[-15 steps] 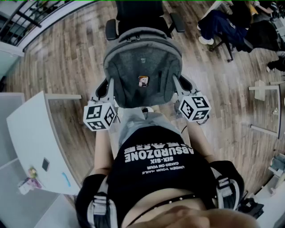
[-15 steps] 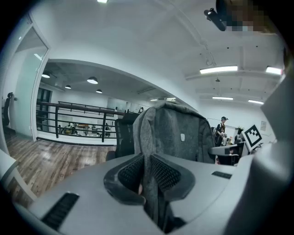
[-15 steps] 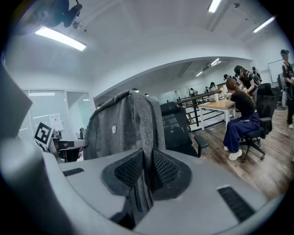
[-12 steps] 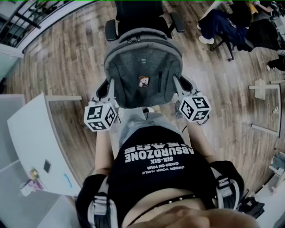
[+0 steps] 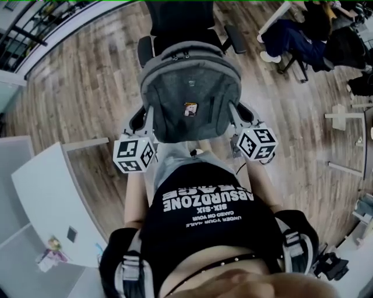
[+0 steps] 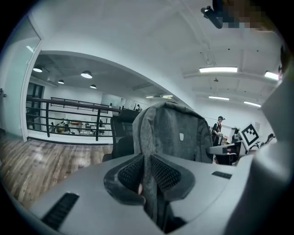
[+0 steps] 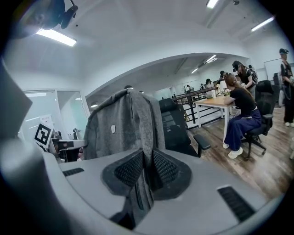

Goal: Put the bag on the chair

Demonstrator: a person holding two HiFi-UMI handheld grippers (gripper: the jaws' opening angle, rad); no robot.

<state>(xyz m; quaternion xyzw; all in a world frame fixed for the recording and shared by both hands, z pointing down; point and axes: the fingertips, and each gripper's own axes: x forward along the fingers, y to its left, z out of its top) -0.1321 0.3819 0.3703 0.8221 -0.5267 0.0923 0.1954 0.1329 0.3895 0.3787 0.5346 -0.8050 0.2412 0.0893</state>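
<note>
**Spotter 1:** Far left, head view: white desk [image 5: 52, 192] on the wooden floor [image 5: 87, 87], well apart from you. Your left gripper [image 5: 149, 112] reaches forward to the left edge of the grey bag [image 5: 191, 87]. From above you can't see the pads.

**Spotter 2:** The left gripper view shows them. Both ribbed pads are clamped on a fold of the bag's grey fabric, with the bag standing upright just beyond. A black railing [image 6: 69, 114] runs along the left there, which the head view only catches in its corner.

**Spotter 1:** Centre, head view: the bag hangs between your two grippers, a small picture patch [image 5: 190, 109] on its front. The black chair [image 5: 175, 17] sits directly beyond it, with the backrest and both armrests showing past the bag's top. Whether the bag's base touches the seat, no view tells.

**Spotter 2:** Right side: your right gripper [image 5: 234, 108] meets the bag's right edge. Its own view shows the pads pinched on a fold of the same fabric, with the chair close behind. It also shows a seated person [image 7: 241, 110] side-on at a table. The head view shows that person only from above, at the upper right.
</note>
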